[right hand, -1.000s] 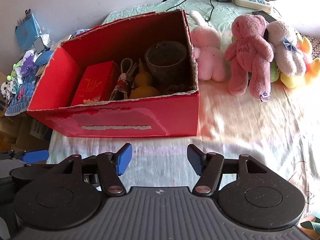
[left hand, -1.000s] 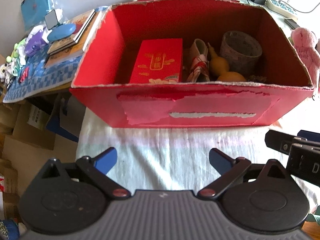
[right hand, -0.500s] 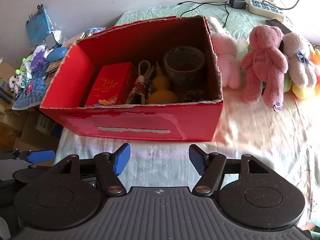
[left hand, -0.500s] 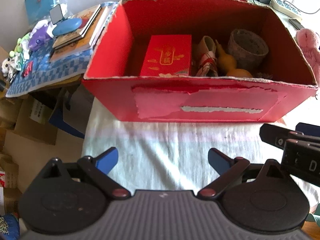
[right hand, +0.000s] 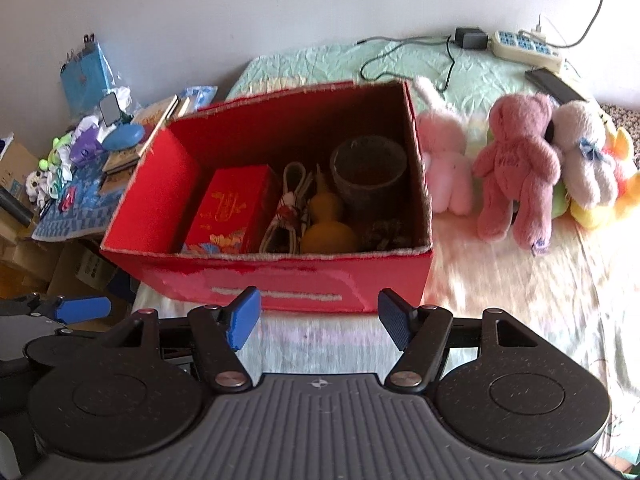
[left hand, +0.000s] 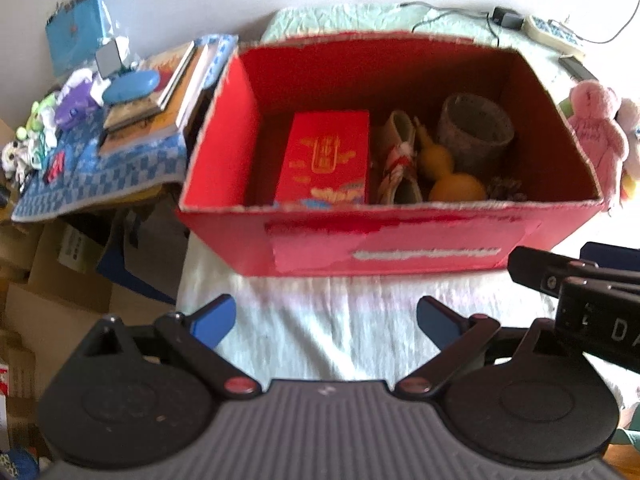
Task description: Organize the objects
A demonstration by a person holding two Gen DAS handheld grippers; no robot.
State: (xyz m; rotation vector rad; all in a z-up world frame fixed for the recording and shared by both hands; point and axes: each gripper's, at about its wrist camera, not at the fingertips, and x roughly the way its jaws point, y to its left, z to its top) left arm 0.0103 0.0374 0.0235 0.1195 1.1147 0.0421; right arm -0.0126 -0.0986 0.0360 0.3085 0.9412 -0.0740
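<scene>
Grippers both spread wide, holding nothing: left gripper (left hand: 326,322) and right gripper (right hand: 319,316) hover over the bedsheet (right hand: 520,300) just short of the red cardboard box (right hand: 280,284). Inside sit a red gift box (right hand: 228,208), yellow gourd (right hand: 326,226) and grey cup (right hand: 368,170). Plush toys (right hand: 516,168) lie beside it.

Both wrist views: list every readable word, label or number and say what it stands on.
"DA", cut by the frame edge: white letters on the right tool's black body.
Gold characters on the red gift box: too blurred to read.
Writing on the dark pink teddy bear's chest: unreadable.
</scene>
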